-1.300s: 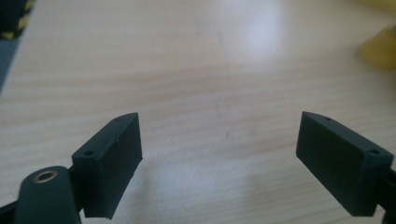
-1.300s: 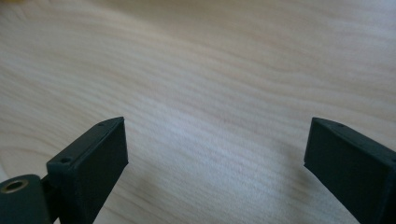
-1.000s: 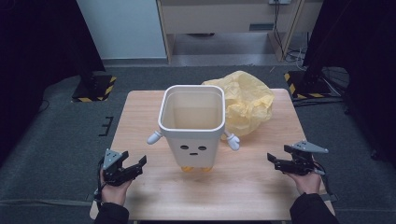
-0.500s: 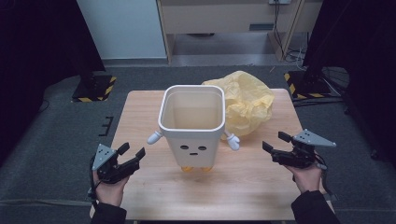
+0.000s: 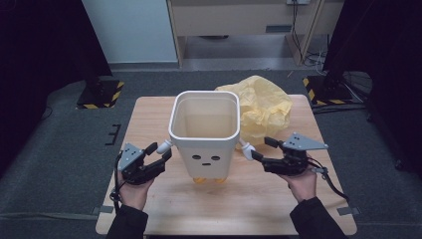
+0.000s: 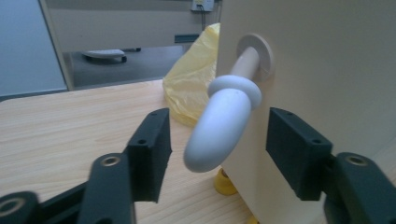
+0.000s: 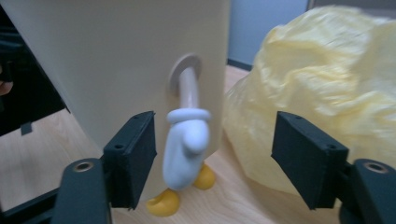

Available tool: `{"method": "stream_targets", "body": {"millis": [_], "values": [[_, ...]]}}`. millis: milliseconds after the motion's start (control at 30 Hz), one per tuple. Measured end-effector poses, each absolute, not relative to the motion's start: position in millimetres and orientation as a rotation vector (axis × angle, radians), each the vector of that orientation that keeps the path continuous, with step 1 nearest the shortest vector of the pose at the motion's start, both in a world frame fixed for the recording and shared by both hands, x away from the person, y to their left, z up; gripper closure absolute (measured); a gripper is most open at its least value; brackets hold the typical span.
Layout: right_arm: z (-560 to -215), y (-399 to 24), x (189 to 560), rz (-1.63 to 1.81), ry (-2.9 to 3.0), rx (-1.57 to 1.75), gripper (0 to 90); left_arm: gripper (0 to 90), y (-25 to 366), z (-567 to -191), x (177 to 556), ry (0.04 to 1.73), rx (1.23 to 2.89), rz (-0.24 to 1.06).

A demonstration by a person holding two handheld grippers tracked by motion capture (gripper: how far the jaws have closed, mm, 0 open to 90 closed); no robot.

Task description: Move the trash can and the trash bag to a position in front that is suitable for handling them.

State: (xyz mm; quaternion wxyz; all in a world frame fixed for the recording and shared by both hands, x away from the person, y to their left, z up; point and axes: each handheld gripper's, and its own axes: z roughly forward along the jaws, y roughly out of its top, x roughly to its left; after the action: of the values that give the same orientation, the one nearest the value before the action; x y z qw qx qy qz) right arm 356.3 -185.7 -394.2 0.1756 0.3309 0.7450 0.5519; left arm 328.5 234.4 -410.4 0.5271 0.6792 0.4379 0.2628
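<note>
Where grippers flank: one bin (image 5: pixel 205 130), two white hands (image 6: pixel 223 122).

A cream plastic square bin (image 5: pixel 205 132) with a drawn face, white glove-shaped arms (image 6: pixel 224 122) and yellow feet (image 7: pixel 163 203) is standing upright, open-topped, mid-table.

Both claws, left (image 5: pixel 158 158) and right (image 5: pixel 262 154), rose to the bin's (image 5: pixel 205 130) glove arms, jaws closing

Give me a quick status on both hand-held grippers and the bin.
Left hand-held gripper and right hand-held gripper closing, each around a white arm, pads not touching. Cream bin upright on table. Yellow bag behind it, clear of both.
</note>
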Motion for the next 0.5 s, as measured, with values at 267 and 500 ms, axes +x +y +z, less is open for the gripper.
{"method": "stream_targets", "body": {"millis": [267, 500], "values": [[-414, -164, 363, 1.575, 2.174, 0.955, 63.5, 60.1, 238, -416, 334, 1.026, 1.641, 0.613], [-411, -165, 356, 1.579, 2.15, 1.046, 66.4, 65.8, 235, -411, 329, 0.996, 1.661, 0.605]]}}
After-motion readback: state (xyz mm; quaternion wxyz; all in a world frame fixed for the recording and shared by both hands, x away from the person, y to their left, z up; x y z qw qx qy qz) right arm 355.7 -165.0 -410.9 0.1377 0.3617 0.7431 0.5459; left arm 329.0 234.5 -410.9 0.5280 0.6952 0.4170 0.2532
